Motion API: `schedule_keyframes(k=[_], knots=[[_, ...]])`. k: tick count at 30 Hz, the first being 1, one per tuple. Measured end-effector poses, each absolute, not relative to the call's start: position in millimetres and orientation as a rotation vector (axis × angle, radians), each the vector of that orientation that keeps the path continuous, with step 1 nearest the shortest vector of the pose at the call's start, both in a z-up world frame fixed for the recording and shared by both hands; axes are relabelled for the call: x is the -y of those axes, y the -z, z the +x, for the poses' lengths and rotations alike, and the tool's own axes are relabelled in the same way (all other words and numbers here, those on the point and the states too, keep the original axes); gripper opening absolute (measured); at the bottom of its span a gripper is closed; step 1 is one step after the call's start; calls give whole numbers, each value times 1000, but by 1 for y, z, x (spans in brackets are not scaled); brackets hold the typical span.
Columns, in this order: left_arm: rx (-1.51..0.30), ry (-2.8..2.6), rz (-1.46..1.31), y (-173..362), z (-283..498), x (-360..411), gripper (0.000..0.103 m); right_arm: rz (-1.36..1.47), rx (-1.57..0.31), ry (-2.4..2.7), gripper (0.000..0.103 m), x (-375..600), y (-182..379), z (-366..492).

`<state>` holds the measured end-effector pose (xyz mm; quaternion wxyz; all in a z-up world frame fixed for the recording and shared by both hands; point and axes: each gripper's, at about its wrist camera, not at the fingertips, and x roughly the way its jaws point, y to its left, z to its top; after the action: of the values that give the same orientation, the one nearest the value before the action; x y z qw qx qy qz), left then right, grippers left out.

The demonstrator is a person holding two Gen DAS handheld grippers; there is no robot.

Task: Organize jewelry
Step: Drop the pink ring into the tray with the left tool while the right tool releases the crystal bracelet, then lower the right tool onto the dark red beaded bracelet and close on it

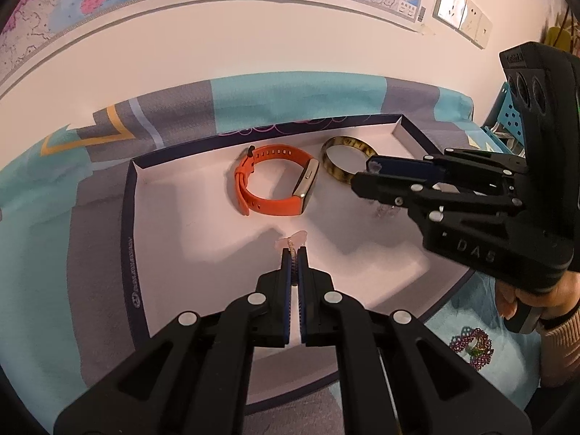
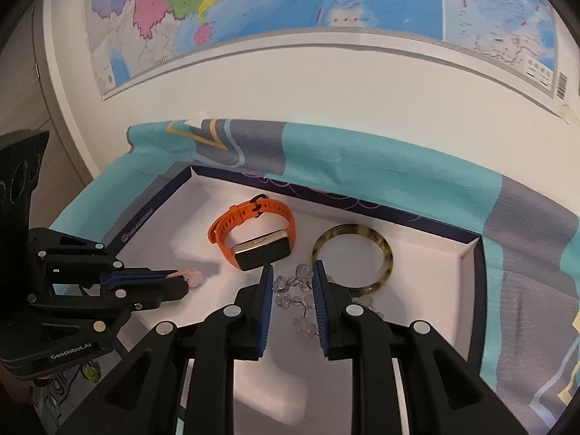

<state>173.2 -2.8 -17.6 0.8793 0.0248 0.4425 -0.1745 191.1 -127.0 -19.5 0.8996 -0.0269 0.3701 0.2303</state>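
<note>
A white tray with a dark blue rim (image 1: 127, 217) holds an orange smartwatch (image 1: 270, 185) and a tortoiseshell bangle (image 1: 335, 170). My left gripper (image 1: 294, 253) is shut on a thin braided cord with a pale pink charm (image 1: 291, 241), low over the tray's front. My right gripper (image 2: 291, 272) grips a clear crystal bead bracelet (image 2: 293, 290) between its blue pads, just in front of the watch (image 2: 253, 239) and beside the bangle (image 2: 353, 257). In the left wrist view, beads dangle below the right gripper (image 1: 362, 174).
The tray sits on a teal and grey cloth (image 2: 362, 166) against a white wall with a map (image 2: 253, 0). A purple beaded piece (image 1: 471, 348) lies on the cloth right of the tray. A hand (image 1: 525, 297) holds the right gripper's handle.
</note>
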Motion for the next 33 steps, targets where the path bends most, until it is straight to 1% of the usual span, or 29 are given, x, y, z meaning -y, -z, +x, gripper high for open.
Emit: schedule_keyframes(k=[2,5,7,10,12,14,16,18,20,22,23,28,33], knots=[[-931,359,49,20,176,3,4,-48,-775,-481,21,127,21,192],[-941,358,35,23,179,2,4,-32,-763,-485,26,130,19,190],[-945,359,33,25,180,2,4,-17,-757,-481,26,134,17,189],[-941,351,36,26,181,2,11,20,-753,-484,30,143,13,188],[-939,347,33,25,181,2,11,41,-755,-484,31,149,12,185],[-929,339,31,23,179,0,19,56,-754,-484,34,155,12,181],[-914,331,29,19,176,-2,25,73,-758,-492,35,160,12,177],[-897,323,27,15,173,-5,28,83,-756,-498,36,164,10,172],[-881,313,24,10,168,-8,35,90,-744,-506,37,169,7,163],[-855,294,26,4,162,-11,37,85,-727,-521,40,173,2,149],[-838,283,27,0,157,-13,40,78,-722,-529,41,175,1,143],[-777,276,3,-16,129,-28,42,38,-722,-574,42,178,-1,105],[-745,288,-8,-23,98,-39,44,-6,-757,-604,41,183,9,73]])
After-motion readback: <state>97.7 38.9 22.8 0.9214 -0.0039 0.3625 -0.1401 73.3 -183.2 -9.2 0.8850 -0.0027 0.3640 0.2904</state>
